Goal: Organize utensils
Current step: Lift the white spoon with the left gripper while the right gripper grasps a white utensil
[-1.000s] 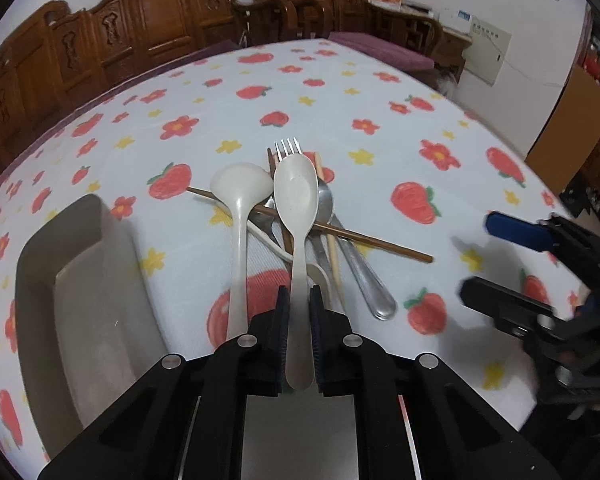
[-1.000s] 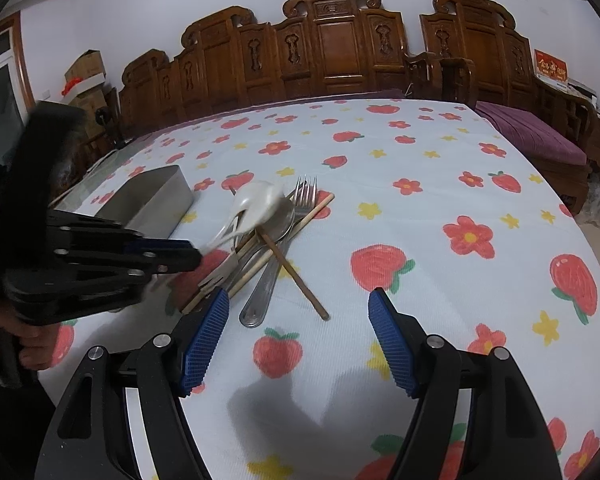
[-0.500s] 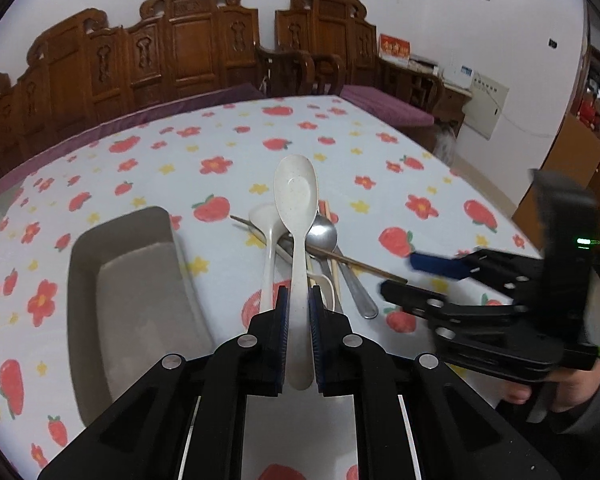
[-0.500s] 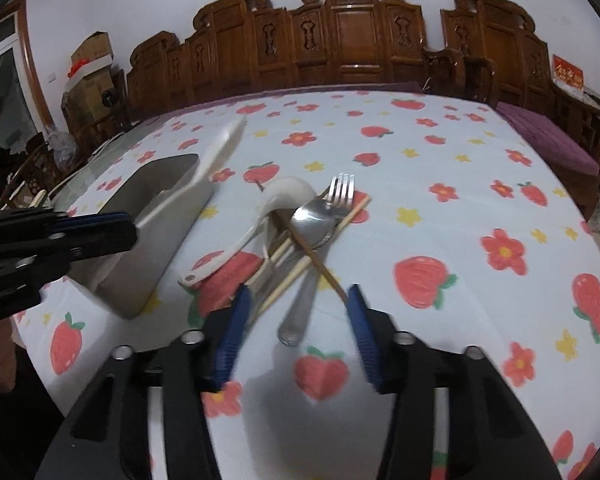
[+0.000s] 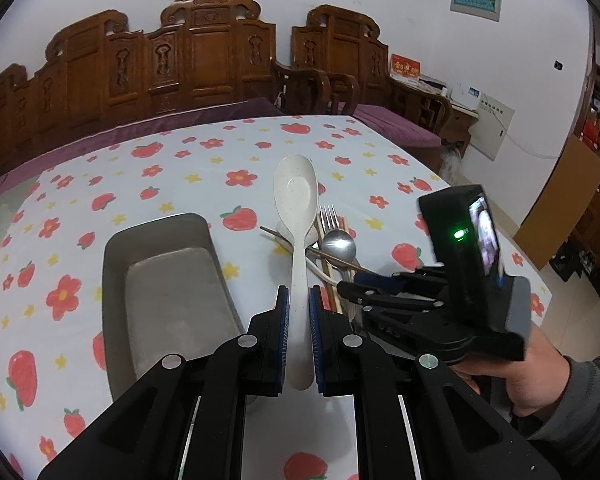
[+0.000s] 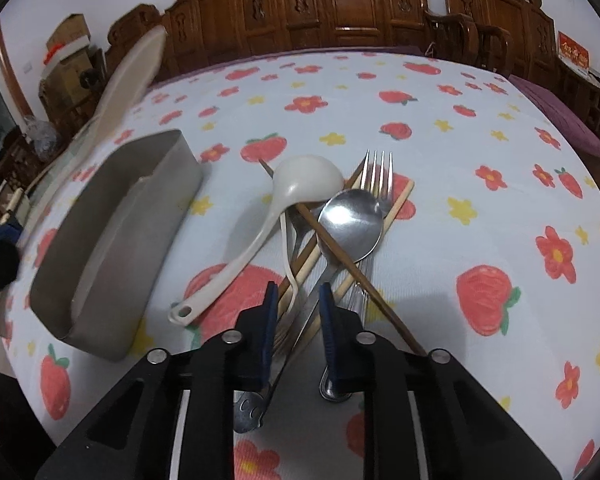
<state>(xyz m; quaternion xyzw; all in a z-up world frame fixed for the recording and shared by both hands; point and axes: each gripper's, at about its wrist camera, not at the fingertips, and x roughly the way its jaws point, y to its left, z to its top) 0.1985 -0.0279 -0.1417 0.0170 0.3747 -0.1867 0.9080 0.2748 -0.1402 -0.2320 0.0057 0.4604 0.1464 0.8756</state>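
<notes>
My left gripper (image 5: 298,320) is shut on the handle of a white flat spoon (image 5: 296,200), held in the air; the spoon also shows in the right wrist view (image 6: 128,76) above the tray. A grey tray (image 5: 168,280) lies on the flowered tablecloth, left of the pile; it also shows in the right wrist view (image 6: 112,240). The pile holds a white ladle (image 6: 284,208), a metal spoon (image 6: 350,220), a fork (image 6: 376,172) and chopsticks (image 6: 352,272). My right gripper (image 6: 298,300) is partly open, low over the pile with handles between its fingers, and shows in the left wrist view (image 5: 348,284).
Carved wooden chairs (image 5: 204,60) line the far side of the table. A purple bench cushion (image 6: 556,112) sits at the right. Boxes (image 6: 68,44) stand at the far left. The table edge (image 5: 512,240) runs along the right.
My left gripper has lifted the white flat spoon up and back, off the pile. My right gripper has moved in over the pile and narrowed its jaws.
</notes>
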